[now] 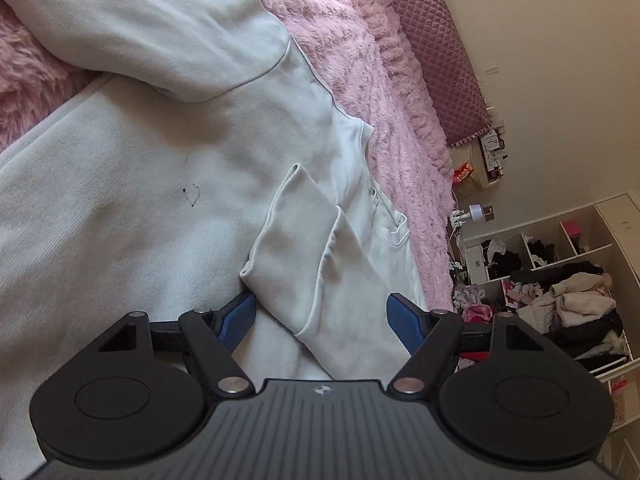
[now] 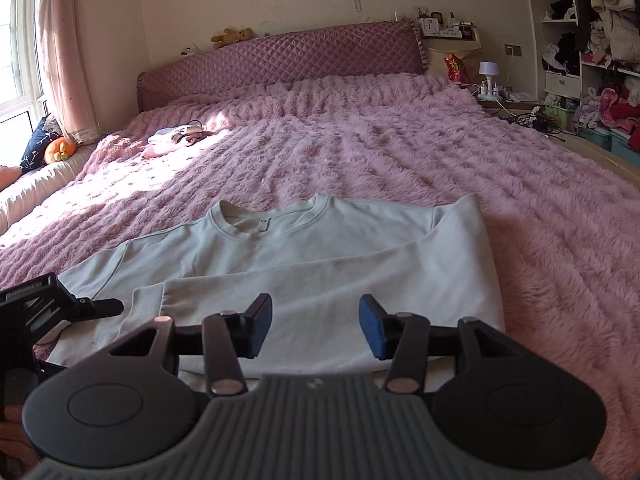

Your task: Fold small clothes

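Observation:
A pale white sweatshirt [image 2: 304,256] lies flat on the pink fuzzy bedspread [image 2: 400,152], neck toward the headboard. Its right sleeve is folded across the chest, cuff [image 2: 156,296] at the left. In the left wrist view the sweatshirt [image 1: 140,184] fills the frame, with the folded sleeve cuff [image 1: 296,248] lying between the blue pads. My left gripper [image 1: 322,314] is open, its jaws on either side of that cuff, close above the fabric. My right gripper [image 2: 316,326] is open and empty over the sweatshirt's lower hem. The left gripper's body also shows in the right wrist view [image 2: 48,312].
A quilted purple headboard [image 2: 280,60] stands at the far end. A small pile of clothes [image 2: 176,136] lies on the bed's far left in sunlight. Open shelves stuffed with clothes [image 2: 600,60] stand at the right, beside a nightstand with a lamp [image 2: 490,76].

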A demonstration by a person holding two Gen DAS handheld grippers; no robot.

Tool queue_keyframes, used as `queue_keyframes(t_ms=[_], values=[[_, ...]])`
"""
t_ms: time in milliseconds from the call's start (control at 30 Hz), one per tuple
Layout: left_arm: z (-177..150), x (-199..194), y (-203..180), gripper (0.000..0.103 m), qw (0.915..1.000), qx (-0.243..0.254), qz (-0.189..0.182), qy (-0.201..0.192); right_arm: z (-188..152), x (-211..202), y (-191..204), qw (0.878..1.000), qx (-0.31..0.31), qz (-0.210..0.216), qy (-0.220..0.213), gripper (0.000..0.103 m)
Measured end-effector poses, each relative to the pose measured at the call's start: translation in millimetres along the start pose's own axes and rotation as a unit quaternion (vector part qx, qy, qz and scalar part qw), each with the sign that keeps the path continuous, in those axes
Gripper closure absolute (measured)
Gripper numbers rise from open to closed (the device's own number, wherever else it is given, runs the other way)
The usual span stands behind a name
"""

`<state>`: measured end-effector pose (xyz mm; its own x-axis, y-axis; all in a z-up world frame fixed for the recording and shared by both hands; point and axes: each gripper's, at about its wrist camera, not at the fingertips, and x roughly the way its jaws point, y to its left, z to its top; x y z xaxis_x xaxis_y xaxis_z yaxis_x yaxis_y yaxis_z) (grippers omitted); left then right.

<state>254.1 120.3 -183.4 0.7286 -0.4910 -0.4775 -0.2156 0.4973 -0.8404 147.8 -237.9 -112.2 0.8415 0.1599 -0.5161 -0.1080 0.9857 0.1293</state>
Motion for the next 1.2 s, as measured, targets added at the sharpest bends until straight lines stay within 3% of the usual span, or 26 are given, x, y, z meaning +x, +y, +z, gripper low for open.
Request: queue_keyframes(t_ms=[100,167,200,233,300,433,533,600,700,800,900,967,1000,1100,1200], values=[[0,8,-1,0.029,0.9999,0.002,0.005,-0.014,-8,-3,-12,1.0,0.004,-0.013,0.006,0.056],[1,9,-1,0.051,0.9998,-0.005,-0.008,-0.019,-14,-3,-17,1.0,-0.002,-0.023,0.009,0.056],[1,10,0,0.079,0.9998,-0.014,-0.01,-0.014,-16,-3,-20,1.0,-0.003,-0.026,0.012,0.055],[2,10,3,0.097,0.9995,-0.024,-0.014,-0.01,-18,-3,-22,0.999,-0.003,-0.032,0.014,0.053],[2,7,5,0.097,0.9989,-0.031,-0.032,-0.019,-21,-3,-25,0.999,-0.004,-0.041,0.015,0.049],[0,-15,-18,0.098,0.9963,0.033,-0.047,-0.064,-23,-3,-26,0.999,-0.009,-0.047,0.017,0.046],[-2,-50,-27,0.098,0.986,0.058,-0.074,-0.138,-24,-2,-23,0.999,-0.013,-0.045,0.018,0.044],[1,-68,-23,0.098,0.9805,0.061,-0.061,-0.176,-24,0,-20,0.999,-0.012,-0.043,0.019,0.044],[13,-68,-6,0.098,0.9848,0.052,-0.024,-0.164,-24,1,-16,0.999,-0.012,-0.039,0.02,0.043],[9,-59,13,0.098,0.9844,0.061,0.038,-0.16,-24,4,-10,0.999,-0.019,-0.039,0.021,0.043],[7,-51,21,0.098,0.985,0.071,0.053,-0.148,-23,8,-8,0.997,-0.036,-0.062,0.023,0.04],[8,-48,22,0.096,0.987,0.069,0.043,-0.139,-24,14,-7,0.993,-0.06,-0.093,0.03,0.04],[10,-48,23,0.09,0.988,0.06,0.043,-0.136,-25,18,-7,0.99,-0.078,-0.11,0.035,0.04],[19,-46,29,0.051,0.9904,0.037,0.031,-0.129,-31,32,-7,0.976,-0.145,-0.154,0.053,0.04],[27,-42,25,0.043,0.9895,0.043,0.034,-0.134,-42,45,-5,0.954,-0.226,-0.189,0.062,0.041]])
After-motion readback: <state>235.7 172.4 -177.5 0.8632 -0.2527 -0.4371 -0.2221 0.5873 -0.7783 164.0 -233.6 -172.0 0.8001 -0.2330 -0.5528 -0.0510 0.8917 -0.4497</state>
